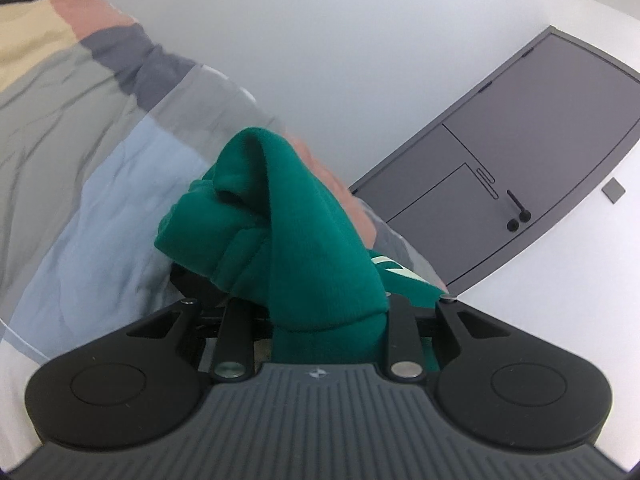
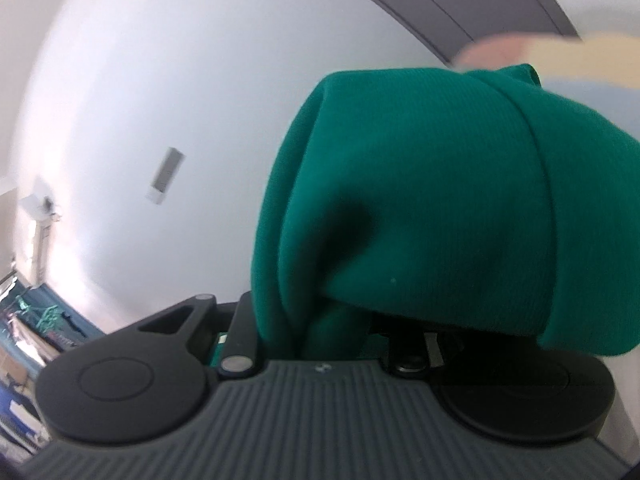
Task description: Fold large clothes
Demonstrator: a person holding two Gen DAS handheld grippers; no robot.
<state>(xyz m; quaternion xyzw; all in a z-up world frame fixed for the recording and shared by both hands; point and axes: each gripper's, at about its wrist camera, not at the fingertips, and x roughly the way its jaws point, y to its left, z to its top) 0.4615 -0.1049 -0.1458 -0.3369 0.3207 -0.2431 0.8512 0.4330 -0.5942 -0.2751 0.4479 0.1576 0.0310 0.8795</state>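
The green garment (image 1: 288, 216) is bunched in the left wrist view, its long fold running from about six o'clock at the gripper up to twelve o'clock, ending in a rounded hump. The left gripper (image 1: 320, 312) stands narrow, clamped on this cloth; its fingertips are buried under the fabric. A person's striped sleeve (image 1: 80, 120) lies at ten o'clock. In the right wrist view the same garment (image 2: 420, 208) drapes toward three o'clock, and the right gripper (image 2: 320, 332), likewise narrow, pinches a fold.
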